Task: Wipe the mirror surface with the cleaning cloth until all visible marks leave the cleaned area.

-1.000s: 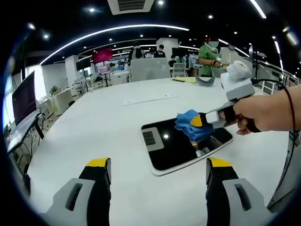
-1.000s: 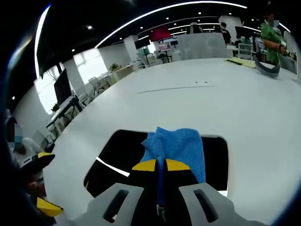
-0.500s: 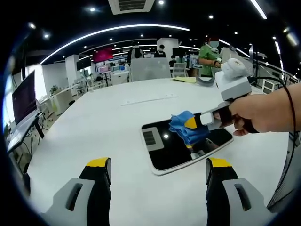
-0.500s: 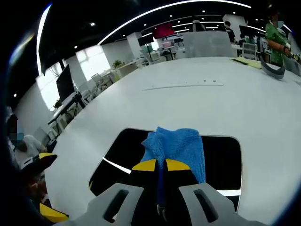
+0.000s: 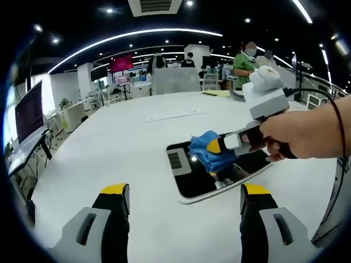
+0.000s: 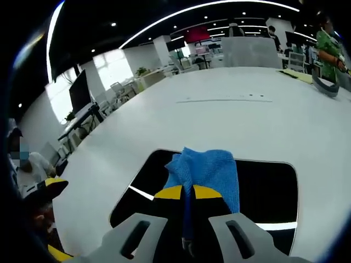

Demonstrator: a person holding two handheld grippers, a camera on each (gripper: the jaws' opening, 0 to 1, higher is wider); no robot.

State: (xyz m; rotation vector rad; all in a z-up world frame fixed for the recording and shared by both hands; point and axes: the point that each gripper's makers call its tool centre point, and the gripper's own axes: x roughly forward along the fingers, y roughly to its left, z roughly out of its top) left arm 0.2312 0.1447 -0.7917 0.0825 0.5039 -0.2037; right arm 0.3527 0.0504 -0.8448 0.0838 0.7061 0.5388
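A dark rectangular mirror [image 5: 189,178] with a pale rim lies flat on the white table [image 5: 109,148]. A folded blue cleaning cloth [image 5: 205,152] rests on the mirror's glass, held by my right gripper [image 5: 215,146], which a hand brings in from the right. In the right gripper view the cloth [image 6: 211,171] sticks out ahead of my right gripper [image 6: 188,192], whose yellow-tipped jaws are shut on it over the mirror [image 6: 142,183]. My left gripper [image 5: 178,194] stands open near the table's front edge, short of the mirror, with nothing between its jaws.
A pale flat strip [image 5: 174,116] lies farther back on the table. A grey curved object [image 5: 238,94] and yellow sheets [image 5: 215,92] sit at the far edge. People stand behind the table at desks. A monitor [image 5: 27,115] stands off the left side.
My right gripper has slid the blue cloth leftward across the mirror, toward its middle. My left gripper has stayed where it was, still open.
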